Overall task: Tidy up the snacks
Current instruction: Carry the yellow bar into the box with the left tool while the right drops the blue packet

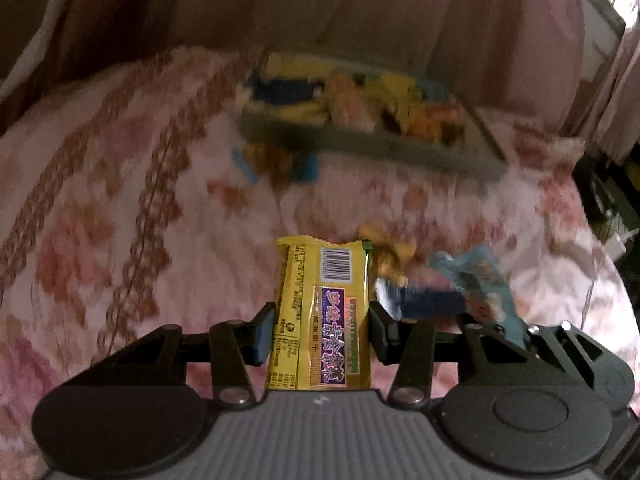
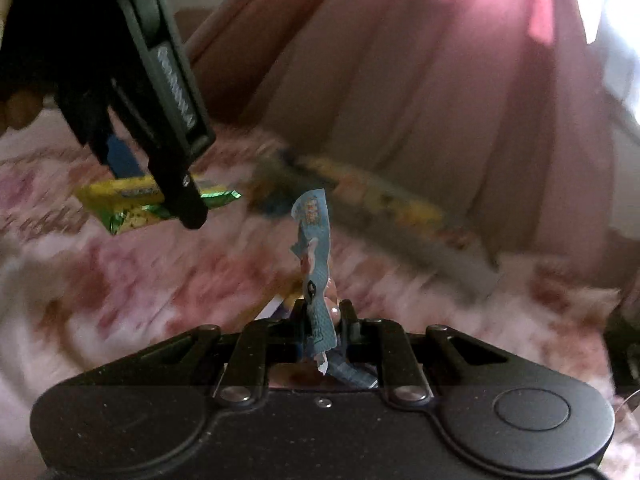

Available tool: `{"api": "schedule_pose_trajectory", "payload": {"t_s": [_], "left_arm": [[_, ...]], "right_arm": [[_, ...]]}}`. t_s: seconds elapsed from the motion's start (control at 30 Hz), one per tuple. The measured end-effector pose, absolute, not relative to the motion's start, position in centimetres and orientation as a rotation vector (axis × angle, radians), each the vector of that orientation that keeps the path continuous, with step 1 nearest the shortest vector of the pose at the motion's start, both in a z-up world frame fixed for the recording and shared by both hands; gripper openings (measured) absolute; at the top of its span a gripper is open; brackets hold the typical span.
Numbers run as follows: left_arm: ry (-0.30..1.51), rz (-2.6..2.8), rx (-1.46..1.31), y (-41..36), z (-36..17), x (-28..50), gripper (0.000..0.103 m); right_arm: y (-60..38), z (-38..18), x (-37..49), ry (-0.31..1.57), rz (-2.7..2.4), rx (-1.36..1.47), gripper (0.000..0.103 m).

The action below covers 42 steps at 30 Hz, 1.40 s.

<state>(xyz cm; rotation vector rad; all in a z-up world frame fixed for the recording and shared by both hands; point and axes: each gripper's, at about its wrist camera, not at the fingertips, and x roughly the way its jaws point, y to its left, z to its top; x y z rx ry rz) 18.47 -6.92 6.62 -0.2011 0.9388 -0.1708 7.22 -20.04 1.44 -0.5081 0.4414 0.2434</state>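
The left gripper (image 1: 320,328) has its fingers pressed on both sides of a yellow packet (image 1: 322,316), which lies lengthwise between them, barcode end forward. The right gripper (image 2: 324,320) is clenched on a thin blue packet (image 2: 316,248) that stands upright. A blurred tray (image 1: 372,144) full of snacks lies at 12 o'clock on the flowered blanket (image 1: 120,200).

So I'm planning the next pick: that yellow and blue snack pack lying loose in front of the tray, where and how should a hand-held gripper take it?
Blur hides the loose snack pack's edges, so this is a guess. It seems to lie flat on the floral blanket, just before the tray's near wall. Come from above and pinch across its narrower width, fingers clear of that wall. Both hand-held grippers hold packets now.
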Motion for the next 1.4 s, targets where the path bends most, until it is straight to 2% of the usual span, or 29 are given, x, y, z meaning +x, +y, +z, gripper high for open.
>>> {"api": "schedule_pose_trajectory", "payload": {"t_s": [0.23,0.63,1.0,1.4], "left_arm": [[0.729,-0.164,-0.189,-9.4,8.7,21.1,0.051],[0.543,-0.138,-0.196,-13.9,10.0,28.0,0.052],[0.519,-0.071,-0.246,-16.6,7.2,36.6,0.052],[0.56,-0.081,-0.236,-18.0,3.8,40.3,0.052]], "right_arm": [[-22.3,2.7,10.3,0.296,0.1,-0.397,0.017],[-27.5,3.4,17.6,0.162,-0.093,-0.162,0.017],[-31.6,3.3,24.7,0.148,-0.144,-0.03,0.017],[-31.2,1.0,28.7,0.226,-0.134,-0.057,0.017]]}}
